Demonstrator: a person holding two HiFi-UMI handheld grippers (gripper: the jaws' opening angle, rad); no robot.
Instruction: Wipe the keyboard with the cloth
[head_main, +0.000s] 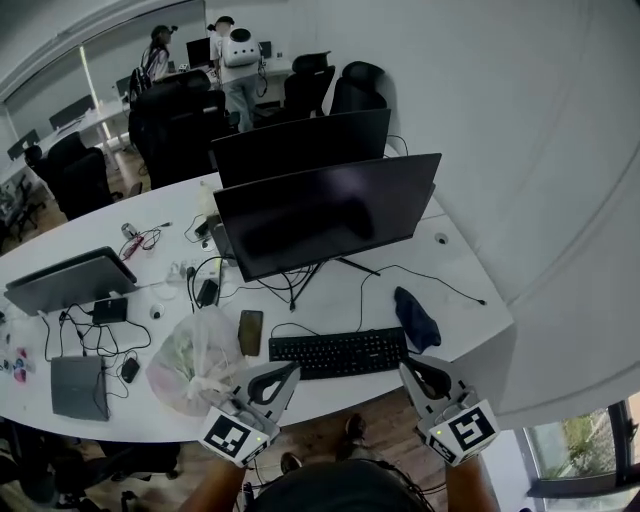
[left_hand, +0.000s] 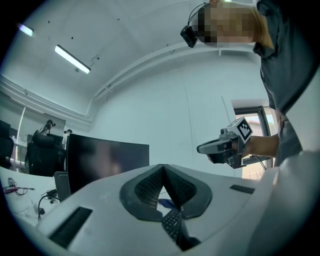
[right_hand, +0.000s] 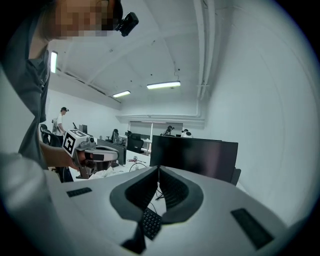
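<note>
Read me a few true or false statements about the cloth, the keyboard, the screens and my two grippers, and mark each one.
1. The cloth lies on the desk by the right end of the keyboard. True.
2. The right gripper holds the cloth. False: its jaws are shut on nothing, and the cloth lies on the desk apart from it.
3. A phone lies left of the keyboard. True.
4. The left gripper has its jaws wide apart. False: they are together and empty.
5. The front monitor shows a bright picture. False: its screen is dark.
</note>
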